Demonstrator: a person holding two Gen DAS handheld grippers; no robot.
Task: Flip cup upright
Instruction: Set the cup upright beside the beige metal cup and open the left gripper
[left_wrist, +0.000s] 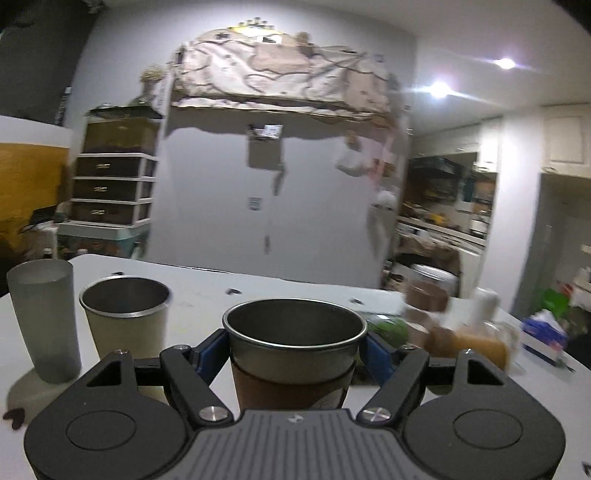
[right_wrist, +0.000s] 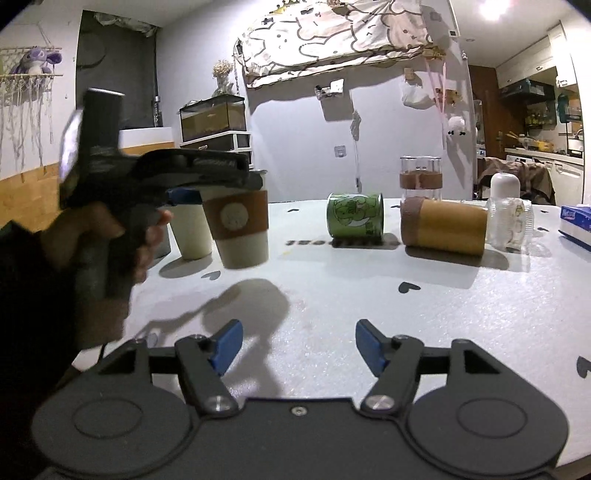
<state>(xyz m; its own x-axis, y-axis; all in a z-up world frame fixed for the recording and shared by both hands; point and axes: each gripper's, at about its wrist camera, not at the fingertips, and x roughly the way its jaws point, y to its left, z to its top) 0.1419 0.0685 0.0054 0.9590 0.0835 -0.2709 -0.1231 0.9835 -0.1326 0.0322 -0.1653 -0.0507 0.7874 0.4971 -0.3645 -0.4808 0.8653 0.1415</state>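
My left gripper (left_wrist: 295, 350) is shut on a cream metal cup with a brown sleeve (left_wrist: 291, 354), held mouth up. In the right wrist view the same cup (right_wrist: 240, 225) hangs nearly upright, slightly tilted, just above the white table (right_wrist: 332, 295), gripped near its rim by the left gripper (right_wrist: 207, 188). My right gripper (right_wrist: 297, 347) is open and empty, low over the table's near side.
An upright cream cup (left_wrist: 125, 314) and a frosted tumbler (left_wrist: 44, 317) stand to the left. A green can (right_wrist: 354, 219) and a yellow-brown cup (right_wrist: 443, 227) lie on their sides. A glass cup (right_wrist: 421, 177), clear plastic cup (right_wrist: 509, 225) and tissue box (right_wrist: 576, 225) stand at the right.
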